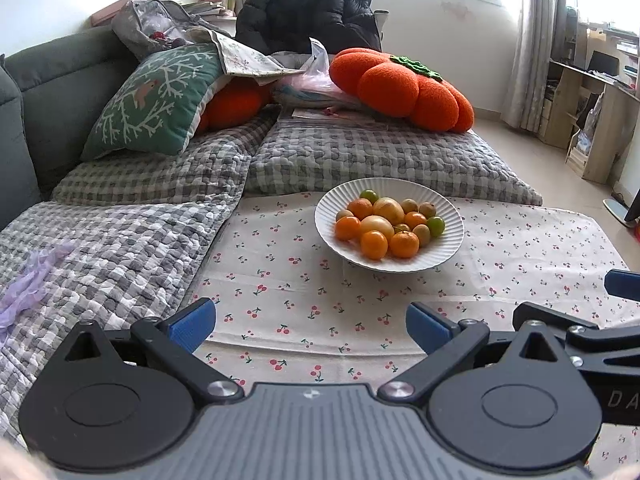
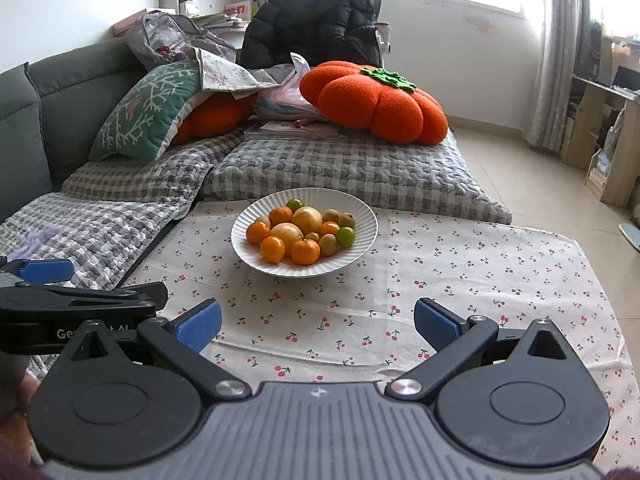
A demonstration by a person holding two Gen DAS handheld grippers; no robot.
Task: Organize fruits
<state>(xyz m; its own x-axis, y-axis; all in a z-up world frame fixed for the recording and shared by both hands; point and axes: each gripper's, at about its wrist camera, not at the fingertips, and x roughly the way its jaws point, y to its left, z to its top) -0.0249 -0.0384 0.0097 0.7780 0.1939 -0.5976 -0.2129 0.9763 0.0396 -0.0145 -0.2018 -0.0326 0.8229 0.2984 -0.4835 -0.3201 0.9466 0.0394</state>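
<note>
Fruits [image 1: 384, 224] of mixed orange, yellow and green colour are piled in a white ribbed ceramic plate [image 1: 448, 248], seen just right of centre in the left wrist view and just left of centre in the right wrist view. Nothing is held by the left gripper [image 1: 311, 326]: its blue-padded fingers [image 1: 192, 326] are spread wide at the lower middle of the frame, above a cream cloth printed with red cherries [image 1: 280, 280], well short of the plate. The right gripper [image 2: 317, 328] is likewise spread wide and empty, its blue pads [image 2: 438, 330] hanging over the same cloth near the bottom of its view. Each gripper is glimpsed at the edge of the other's frame, so they are placed side by side.

Beyond the plate, a grey and white checked quilted cover [image 1: 360, 160] is laid across a seat. At the upper middle, an orange pumpkin-shaped plush cushion with a green stem [image 1: 400, 84] is set on it, and a green pillow with a white branch pattern [image 1: 156, 100] is leaned at the upper left against a grey sofa back [image 1: 60, 80]. A black puffy jacket [image 1: 308, 4] is seen at the top centre.
</note>
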